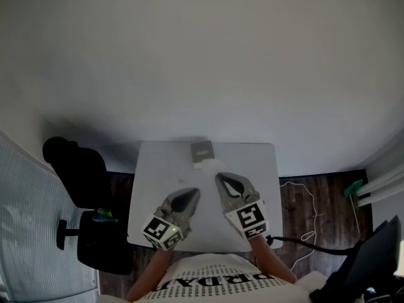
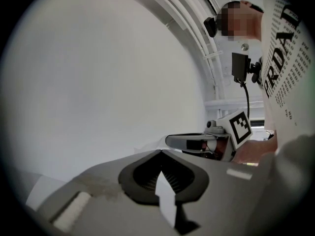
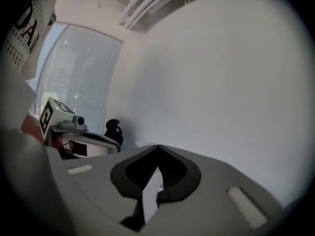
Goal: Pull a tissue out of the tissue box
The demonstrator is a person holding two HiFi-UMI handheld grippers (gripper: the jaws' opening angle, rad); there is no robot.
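Observation:
The grey tissue box (image 1: 202, 149) lies at the far edge of the white table (image 1: 151, 169), with a white tissue (image 1: 207, 165) poking out on its near side. Both grippers hover over the table's near half, short of the box. My left gripper (image 1: 194, 192) is shut and holds nothing, its tips pointing to the far right. My right gripper (image 1: 219, 177) is also shut and empty, and its tips lie closest to the tissue. In the left gripper view the jaws (image 2: 160, 152) meet at their tip, and the right gripper's jaws (image 3: 158, 145) do the same in its own view.
A black office chair (image 1: 79, 169) stands left of the table, beside window blinds (image 1: 31, 232). A white cord (image 1: 306, 223) and a black cable (image 1: 309, 246) lie on the dark wood floor at the right. A white wall rises behind the table.

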